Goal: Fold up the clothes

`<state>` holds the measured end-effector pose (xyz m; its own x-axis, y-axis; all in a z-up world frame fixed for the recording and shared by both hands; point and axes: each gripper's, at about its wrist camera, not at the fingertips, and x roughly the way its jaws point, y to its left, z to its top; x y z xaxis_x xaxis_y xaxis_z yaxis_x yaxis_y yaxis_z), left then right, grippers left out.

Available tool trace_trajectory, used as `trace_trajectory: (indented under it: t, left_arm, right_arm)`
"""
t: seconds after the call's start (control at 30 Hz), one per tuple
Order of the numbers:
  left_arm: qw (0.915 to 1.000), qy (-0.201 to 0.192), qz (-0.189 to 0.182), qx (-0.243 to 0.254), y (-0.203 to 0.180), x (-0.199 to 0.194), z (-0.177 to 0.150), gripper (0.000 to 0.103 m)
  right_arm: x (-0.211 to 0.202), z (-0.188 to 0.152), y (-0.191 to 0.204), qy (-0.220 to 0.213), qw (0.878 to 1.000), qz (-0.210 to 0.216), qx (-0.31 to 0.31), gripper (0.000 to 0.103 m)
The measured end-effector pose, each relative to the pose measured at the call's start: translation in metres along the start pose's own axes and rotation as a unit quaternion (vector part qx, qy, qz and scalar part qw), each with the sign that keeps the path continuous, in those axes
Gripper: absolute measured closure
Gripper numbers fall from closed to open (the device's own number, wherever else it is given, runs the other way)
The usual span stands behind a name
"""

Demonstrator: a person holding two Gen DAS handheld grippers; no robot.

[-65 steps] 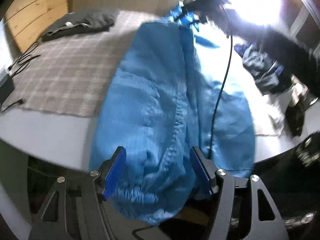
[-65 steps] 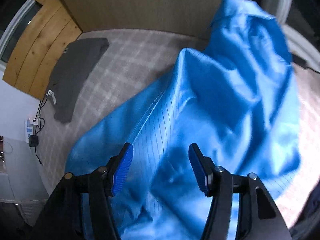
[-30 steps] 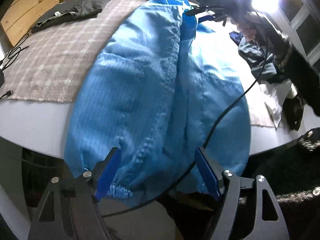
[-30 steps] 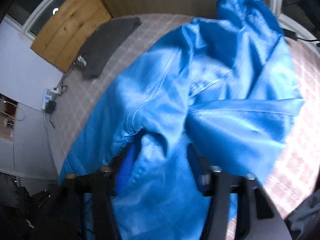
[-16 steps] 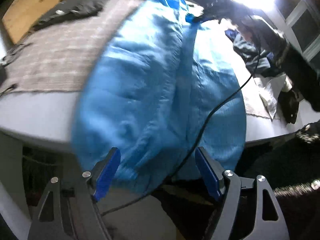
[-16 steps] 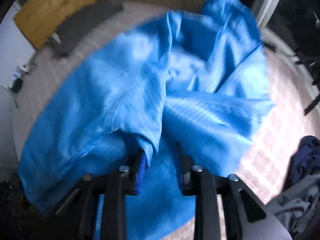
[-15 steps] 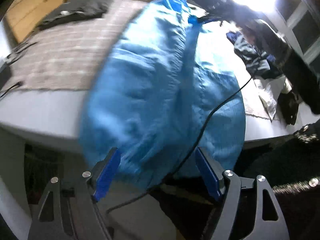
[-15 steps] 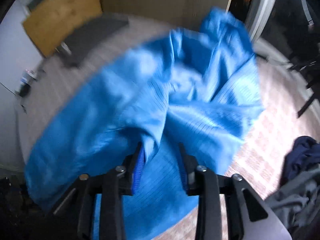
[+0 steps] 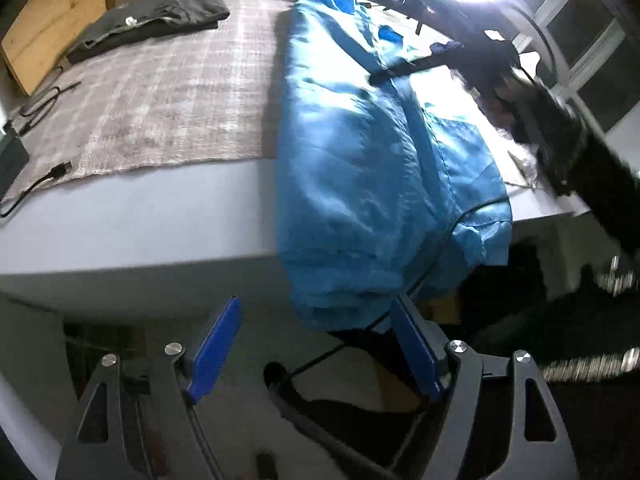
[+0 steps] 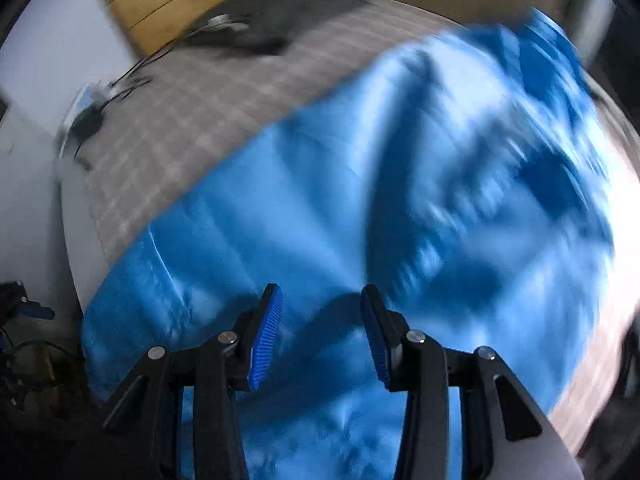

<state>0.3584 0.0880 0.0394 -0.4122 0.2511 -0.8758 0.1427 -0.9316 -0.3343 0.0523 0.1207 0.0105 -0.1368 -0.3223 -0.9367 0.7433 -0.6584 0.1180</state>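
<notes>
A shiny blue garment (image 9: pixel 360 168) lies lengthwise across the table, and its hem hangs over the near edge. My left gripper (image 9: pixel 316 312) is open and hovers below that edge. The hem sits just beyond its blue pads (image 9: pixel 212 352) and nothing is gripped. In the blurred right wrist view the same blue garment (image 10: pixel 400 208) spreads out under my right gripper (image 10: pixel 320 300). That gripper's jaws are opening; the cloth lies beneath them and is not pinched. A dark sleeve (image 9: pixel 560 140) reaches over the garment's far right side.
A grey checked cloth (image 9: pixel 160 100) covers the table's left part, with a folded dark garment (image 9: pixel 152 20) at its far end. Cables (image 9: pixel 40 184) lie at the left edge. A wooden board (image 9: pixel 48 32) stands behind. Bright windows (image 9: pixel 580 40) are at the right.
My right gripper had pinched a fold of the blue garment; now its jaws stand apart, the fold is released, and it has swept across the cloth. My left gripper has shifted left, still open.
</notes>
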Motion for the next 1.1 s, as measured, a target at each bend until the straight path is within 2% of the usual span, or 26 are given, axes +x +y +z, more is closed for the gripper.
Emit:
trace_trajectory:
  t: [0.07, 0.13, 0.23, 0.33, 0.43, 0.53, 0.67, 0.77, 0.87, 0.9, 0.93, 0.97, 1.03, 1.1]
  left_arm:
    - [0.9998, 0.009, -0.019, 0.006, 0.013, 0.001, 0.003, 0.028]
    - [0.9991, 0.018, -0.028, 0.028, 0.016, 0.004, 0.005, 0.028]
    - [0.9967, 0.028, -0.049, 0.059, 0.011, 0.007, 0.010, 0.028]
    - [0.9934, 0.033, -0.083, 0.073, 0.005, 0.008, 0.014, 0.028]
    - [0.9892, 0.040, -0.113, 0.085, -0.005, 0.011, 0.014, 0.028]
    - [0.9851, 0.046, -0.119, 0.116, -0.020, 0.016, 0.008, 0.028]
    - [0.9814, 0.035, -0.114, 0.150, -0.044, 0.026, 0.006, 0.028]
    - [0.9763, 0.021, -0.101, 0.190, -0.068, 0.037, 0.006, 0.028]
    - [0.9710, 0.016, -0.057, 0.232, -0.090, 0.055, 0.004, 0.029]
    - [0.9691, 0.015, -0.044, 0.242, -0.095, 0.061, 0.003, 0.033]
    - [0.9674, 0.014, -0.034, 0.250, -0.098, 0.066, 0.002, 0.046]
    - [0.9666, 0.015, -0.028, 0.254, -0.100, 0.071, 0.001, 0.054]
    - [0.9684, 0.020, -0.022, 0.248, -0.101, 0.079, 0.005, 0.078]
    - [0.9704, 0.027, -0.034, 0.238, -0.103, 0.080, 0.011, 0.093]
  right_arm:
    - [-0.027, -0.025, -0.015, -0.017, 0.997, -0.035, 0.062, 0.063]
    - [-0.074, -0.067, -0.026, -0.054, 0.989, -0.051, 0.129, 0.063]
    - [-0.131, -0.145, -0.030, -0.092, 0.972, -0.047, 0.212, 0.059]
    - [-0.144, -0.209, -0.004, -0.089, 0.957, -0.048, 0.270, 0.058]
    - [-0.126, -0.245, 0.011, -0.077, 0.946, -0.033, 0.314, 0.057]
    - [-0.093, -0.256, 0.015, -0.061, 0.935, -0.012, 0.350, 0.056]
    - [-0.066, -0.252, 0.028, -0.030, 0.936, 0.005, 0.349, 0.056]
    - [-0.054, -0.252, 0.028, -0.011, 0.935, 0.004, 0.353, 0.055]
    - [-0.048, -0.256, 0.022, -0.007, 0.932, 0.023, 0.361, 0.055]
    - [-0.048, -0.257, 0.019, -0.011, 0.932, 0.031, 0.361, 0.055]
    - [-0.048, -0.258, 0.017, -0.015, 0.931, 0.038, 0.362, 0.058]
    - [-0.047, -0.259, 0.015, -0.019, 0.931, 0.046, 0.362, 0.072]
    - [-0.048, -0.260, 0.010, -0.023, 0.932, 0.050, 0.359, 0.089]
    - [-0.055, -0.265, 0.004, -0.030, 0.931, 0.065, 0.359, 0.098]
